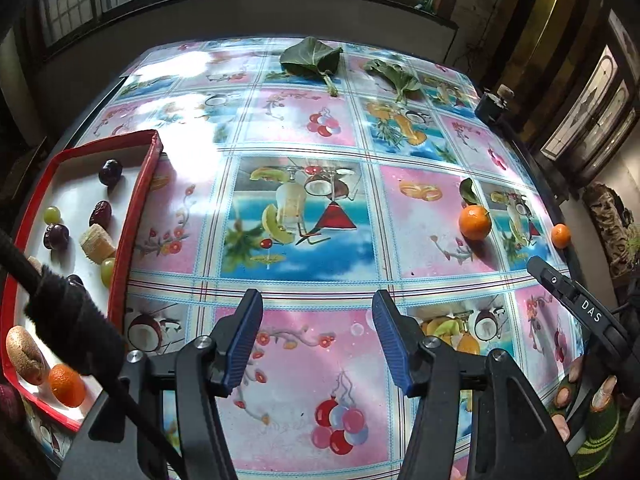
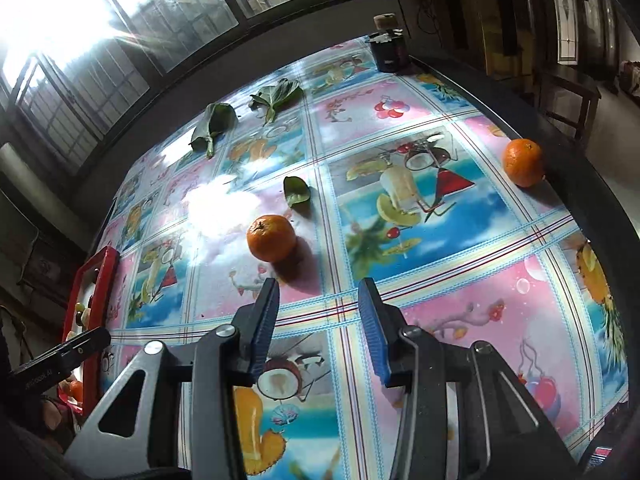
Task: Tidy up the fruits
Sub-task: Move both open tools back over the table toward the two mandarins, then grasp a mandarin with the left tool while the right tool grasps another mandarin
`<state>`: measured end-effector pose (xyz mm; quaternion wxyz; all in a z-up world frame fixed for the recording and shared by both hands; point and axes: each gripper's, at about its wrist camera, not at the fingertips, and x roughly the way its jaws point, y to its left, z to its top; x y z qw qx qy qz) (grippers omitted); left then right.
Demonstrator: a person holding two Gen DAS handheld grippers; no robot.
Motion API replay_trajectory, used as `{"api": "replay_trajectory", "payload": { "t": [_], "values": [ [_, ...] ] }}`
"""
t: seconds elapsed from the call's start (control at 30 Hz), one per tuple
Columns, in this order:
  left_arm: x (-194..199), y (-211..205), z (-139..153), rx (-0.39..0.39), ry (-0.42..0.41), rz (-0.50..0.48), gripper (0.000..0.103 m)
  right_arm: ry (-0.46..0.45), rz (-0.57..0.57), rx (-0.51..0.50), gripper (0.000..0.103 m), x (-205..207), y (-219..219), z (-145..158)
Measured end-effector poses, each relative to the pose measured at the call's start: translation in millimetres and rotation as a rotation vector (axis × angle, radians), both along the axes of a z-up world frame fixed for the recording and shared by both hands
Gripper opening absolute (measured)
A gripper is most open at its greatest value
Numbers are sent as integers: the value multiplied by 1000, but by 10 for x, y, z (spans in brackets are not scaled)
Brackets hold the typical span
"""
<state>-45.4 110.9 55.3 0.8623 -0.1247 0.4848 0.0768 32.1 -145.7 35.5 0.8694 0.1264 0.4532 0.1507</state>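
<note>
Two oranges lie loose on the fruit-print tablecloth: a larger orange (image 1: 475, 222) (image 2: 271, 238) and a second orange (image 1: 561, 236) (image 2: 522, 162) by the right table edge. My right gripper (image 2: 319, 286) is open and empty, its left fingertip just short of the larger orange. My left gripper (image 1: 318, 300) hovers open over the cloth's middle with nothing between its blue pads. At the left, a red-rimmed tray (image 1: 136, 208) (image 2: 110, 258) holds a plum (image 1: 110, 172), grapes, a date, a banana piece (image 1: 97, 243) and a small orange (image 1: 66, 384).
Large green leaves (image 1: 312, 58) (image 2: 214, 122) lie at the table's far edge, and a small leaf (image 2: 297, 192) sits behind the larger orange. A dark jar (image 1: 491, 106) (image 2: 386, 50) stands at the far right corner. A window wall runs behind the table.
</note>
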Motion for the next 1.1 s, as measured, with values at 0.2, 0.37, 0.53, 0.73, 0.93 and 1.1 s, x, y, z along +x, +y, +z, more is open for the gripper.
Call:
{"api": "replay_trajectory", "payload": {
  "t": [0.2, 0.37, 0.53, 0.73, 0.93, 1.1],
  "values": [
    [147, -289, -16, 1, 2, -74, 60, -15, -170, 4, 42, 112, -478, -5],
    [341, -489, -48, -4, 9, -112, 61, 13, -300, -12, 45, 317, -787, -76],
    [635, -731, -138, -18, 18, -159, 62, -22, -376, -70, 45, 531, -912, -49],
    [1009, -942, -218, -61, 14, -183, 62, -25, -405, -143, 45, 800, -952, -45],
    [1267, -1136, -322, -32, 29, -199, 62, -13, -373, -199, 45, 869, -897, -142],
    [1250, -1183, -408, 18, 30, -208, 37, -24, -340, -177, 38, 819, -881, -134]
  ]
}}
